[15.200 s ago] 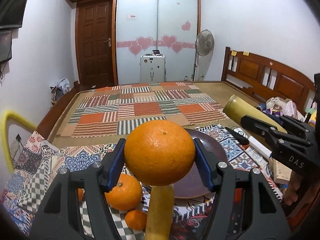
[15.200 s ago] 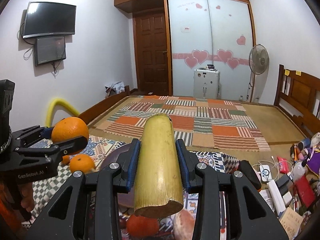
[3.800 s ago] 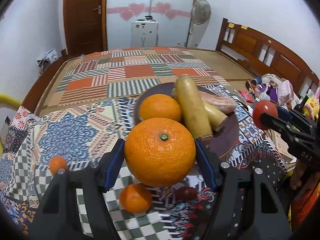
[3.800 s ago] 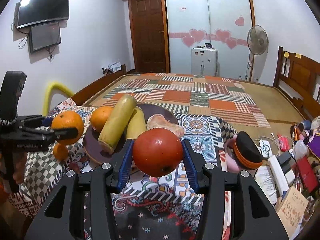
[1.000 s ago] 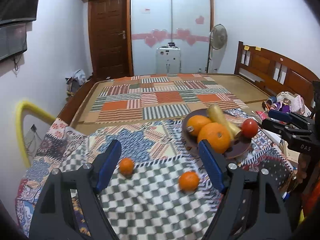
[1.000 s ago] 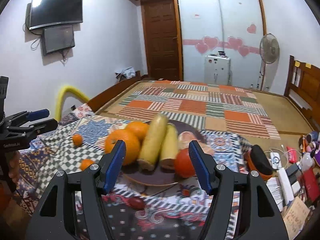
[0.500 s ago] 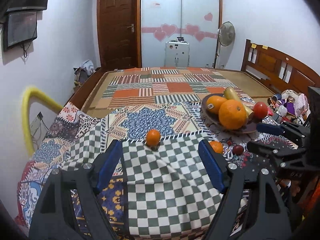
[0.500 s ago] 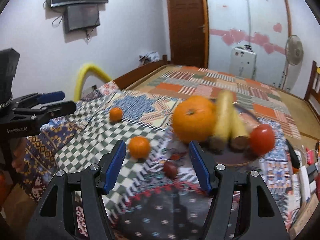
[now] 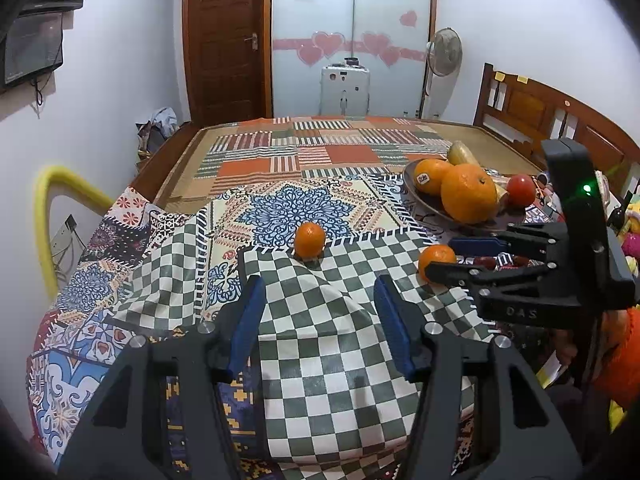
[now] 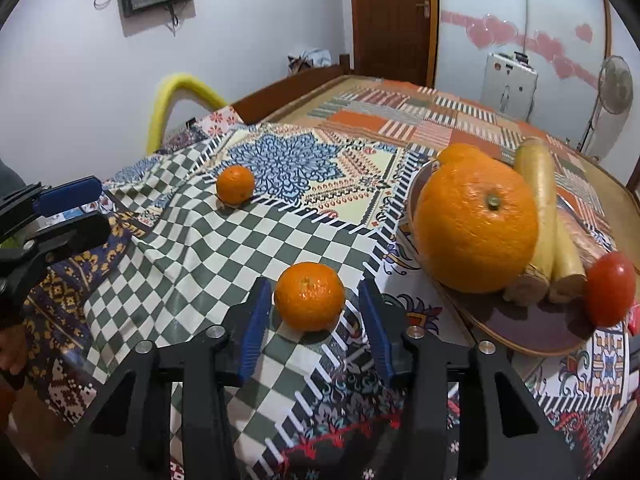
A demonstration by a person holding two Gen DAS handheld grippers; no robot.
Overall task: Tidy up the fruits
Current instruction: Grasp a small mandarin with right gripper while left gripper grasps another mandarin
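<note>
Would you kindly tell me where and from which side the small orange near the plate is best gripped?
Grip the small orange across its widest middle, coming from the near side and above, as the right tongs are closing with it between the pads, not yet touching. It is round with its stem up, and the plate stands clear to its right.

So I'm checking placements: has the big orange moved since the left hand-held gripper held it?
Yes. The big orange now rests on the plate, against the smaller orange, right of the checked cloth.
</note>
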